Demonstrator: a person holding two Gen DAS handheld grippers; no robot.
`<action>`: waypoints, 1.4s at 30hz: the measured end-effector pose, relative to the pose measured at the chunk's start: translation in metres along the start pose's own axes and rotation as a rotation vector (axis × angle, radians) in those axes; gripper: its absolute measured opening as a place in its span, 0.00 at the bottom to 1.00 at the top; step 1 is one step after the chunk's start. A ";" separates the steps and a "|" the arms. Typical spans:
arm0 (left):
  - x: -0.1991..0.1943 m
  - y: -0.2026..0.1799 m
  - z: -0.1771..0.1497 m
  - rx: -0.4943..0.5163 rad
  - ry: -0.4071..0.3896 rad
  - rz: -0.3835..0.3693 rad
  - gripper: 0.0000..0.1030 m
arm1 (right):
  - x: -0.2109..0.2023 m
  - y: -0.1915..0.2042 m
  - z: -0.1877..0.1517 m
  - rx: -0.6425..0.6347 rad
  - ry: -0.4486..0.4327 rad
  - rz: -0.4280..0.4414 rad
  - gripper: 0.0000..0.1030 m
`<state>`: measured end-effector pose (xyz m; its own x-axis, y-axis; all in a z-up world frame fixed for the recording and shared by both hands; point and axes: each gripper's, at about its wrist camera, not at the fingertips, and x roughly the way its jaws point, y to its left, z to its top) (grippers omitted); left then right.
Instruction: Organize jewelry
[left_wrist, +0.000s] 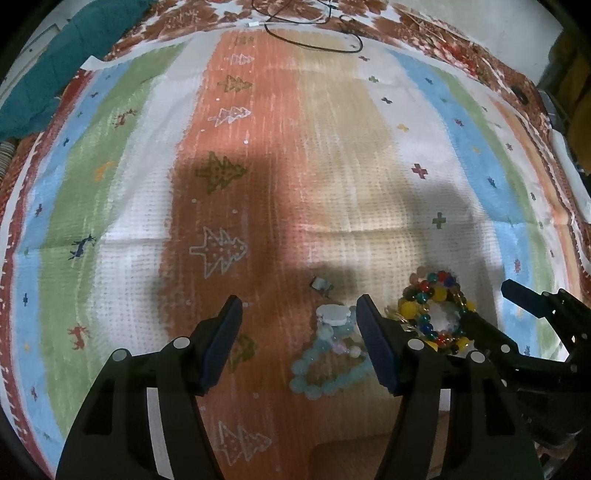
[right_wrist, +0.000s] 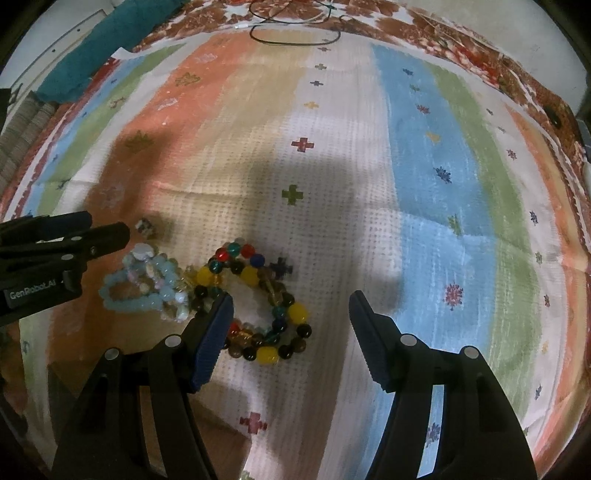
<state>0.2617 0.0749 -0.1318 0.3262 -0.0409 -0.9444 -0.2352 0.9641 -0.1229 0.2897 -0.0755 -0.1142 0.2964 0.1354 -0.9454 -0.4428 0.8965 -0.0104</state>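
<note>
Two hand-held grippers are seen from their own wrist cameras, both aimed steeply down at a striped, patterned cloth (left_wrist: 332, 177) spread flat. The jewelry is gathered in one small cluster on it: a pale blue bead bracelet (right_wrist: 129, 295) lies touching a multicoloured bead bracelet (right_wrist: 258, 306), with a small white flat piece (left_wrist: 332, 314) at the blue one's top edge and a tiny dark charm or ring (left_wrist: 321, 285) just beyond — too small to identify.

The left gripper (left_wrist: 299, 314) is held with its jaws apart and nothing clasped; the blue bracelet lies on the cloth between and below its fingers, seemingly lined up for a pick. The right gripper (right_wrist: 291, 306) is likewise released and empty, its jaws spread over the multicoloured bracelet, apparently so each tool can take one piece.

Several things are hard to make out. Heavy shadow falls across the cluster, and the multicoloured beads may be more than one bracelet stacked. Part of each bracelet is covered by a finger. No tray or box for sorting is visible. A dark cable (left_wrist: 314, 40) and a teal fabric (left_wrist: 44, 74) are cut off at the cloth's far edge.
</note>
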 end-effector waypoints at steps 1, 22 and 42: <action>0.002 0.001 0.001 -0.005 0.005 -0.004 0.61 | 0.001 0.000 0.001 0.001 0.001 0.000 0.63; 0.031 0.001 0.010 0.005 0.046 -0.027 0.47 | 0.025 0.005 0.014 -0.022 0.029 0.020 0.36; 0.020 0.003 0.010 0.023 0.025 -0.008 0.18 | 0.008 0.002 0.015 -0.031 -0.008 0.033 0.10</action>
<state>0.2770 0.0792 -0.1481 0.3050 -0.0547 -0.9508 -0.2118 0.9695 -0.1237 0.3039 -0.0658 -0.1173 0.2876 0.1679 -0.9429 -0.4784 0.8781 0.0104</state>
